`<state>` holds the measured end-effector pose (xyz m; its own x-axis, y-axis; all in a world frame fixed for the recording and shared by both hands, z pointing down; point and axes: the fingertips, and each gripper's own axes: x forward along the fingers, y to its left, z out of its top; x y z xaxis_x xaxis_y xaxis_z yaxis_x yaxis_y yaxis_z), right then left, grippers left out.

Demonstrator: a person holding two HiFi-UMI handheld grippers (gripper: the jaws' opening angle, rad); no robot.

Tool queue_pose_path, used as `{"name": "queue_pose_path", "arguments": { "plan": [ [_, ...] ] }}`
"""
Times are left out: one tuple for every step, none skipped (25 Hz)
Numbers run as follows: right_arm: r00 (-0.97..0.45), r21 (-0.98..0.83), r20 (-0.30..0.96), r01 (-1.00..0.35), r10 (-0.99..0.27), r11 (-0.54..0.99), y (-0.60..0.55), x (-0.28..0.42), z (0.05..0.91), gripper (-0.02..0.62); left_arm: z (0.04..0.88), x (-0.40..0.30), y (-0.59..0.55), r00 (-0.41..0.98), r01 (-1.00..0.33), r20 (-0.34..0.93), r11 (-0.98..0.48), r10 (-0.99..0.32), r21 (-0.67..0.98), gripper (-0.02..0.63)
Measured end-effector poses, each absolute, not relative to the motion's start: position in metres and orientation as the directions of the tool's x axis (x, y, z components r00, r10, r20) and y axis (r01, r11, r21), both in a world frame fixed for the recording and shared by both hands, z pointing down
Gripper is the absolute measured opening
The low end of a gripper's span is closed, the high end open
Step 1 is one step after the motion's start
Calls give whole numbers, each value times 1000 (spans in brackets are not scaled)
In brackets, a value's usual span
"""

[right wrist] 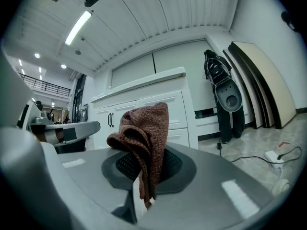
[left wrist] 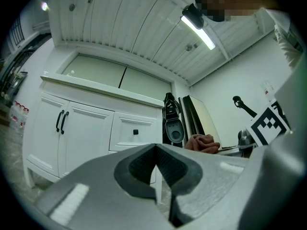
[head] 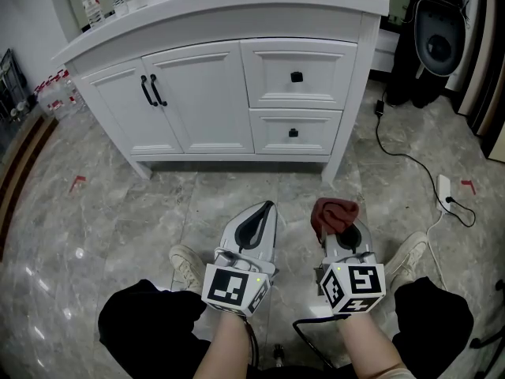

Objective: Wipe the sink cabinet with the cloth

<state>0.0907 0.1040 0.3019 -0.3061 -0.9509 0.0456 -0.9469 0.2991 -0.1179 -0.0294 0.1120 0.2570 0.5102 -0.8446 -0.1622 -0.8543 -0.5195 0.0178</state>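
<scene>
A white sink cabinet with two doors and two drawers stands ahead of me on the marble floor; it also shows as the cabinet and the cabinet in the gripper views. My right gripper is shut on a reddish-brown cloth, which bunches up above the jaws, cloth. My left gripper is shut with nothing in it, its tips meeting. Both grippers hover low over the floor, well short of the cabinet.
Two water bottles stand on the countertop's left end. A black cable runs across the floor to a white power strip at the right. Dark boards and a bag lean at the back right. My shoes are below.
</scene>
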Motion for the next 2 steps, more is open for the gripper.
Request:
{"name": "queue_pose_path", "arguments": {
  "plan": [
    [-306,-117,43,-947,-951,300,104,91,302,77,257,-30,112,509,-855,-164,-518,-845,18,0],
    [-306,-115,40,-947,-951,300,105,91,301,77,257,-30,113,507,-856,-165,-517,-846,18,0]
  ]
}}
